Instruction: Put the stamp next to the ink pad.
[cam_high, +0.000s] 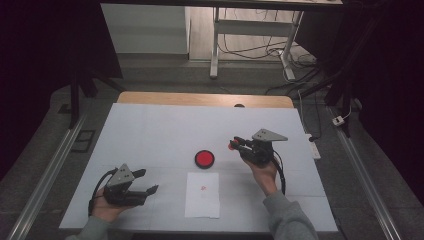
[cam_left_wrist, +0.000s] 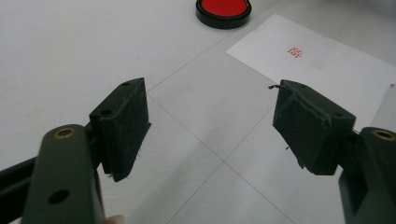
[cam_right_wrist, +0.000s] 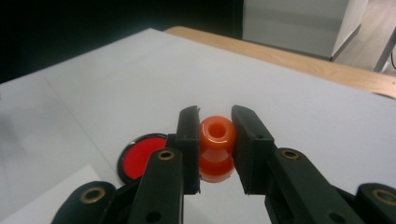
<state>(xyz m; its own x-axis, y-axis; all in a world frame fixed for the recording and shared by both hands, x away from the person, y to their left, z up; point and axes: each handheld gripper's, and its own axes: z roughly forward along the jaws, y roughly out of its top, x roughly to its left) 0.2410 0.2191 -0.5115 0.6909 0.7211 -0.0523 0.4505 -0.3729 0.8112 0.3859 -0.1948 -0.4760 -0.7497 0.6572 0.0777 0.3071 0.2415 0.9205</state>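
right gripper (cam_right_wrist: 215, 149) grasping orange stamp (cam_right_wrist: 216, 135) (right of ink pad (cam_high: 204, 159)) | left gripper (cam_left_wrist: 212, 126) released, near-left of paper (cam_high: 202, 195)

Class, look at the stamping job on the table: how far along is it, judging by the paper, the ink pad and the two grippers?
Done: the paper already bears one clear red mark and a fainter one beside it. In hand: the right gripper is shut on the orange stamp, held above the table to the right of the open red ink pad. The left gripper rests open and empty. Probably left: further stamping or setting the stamp down.
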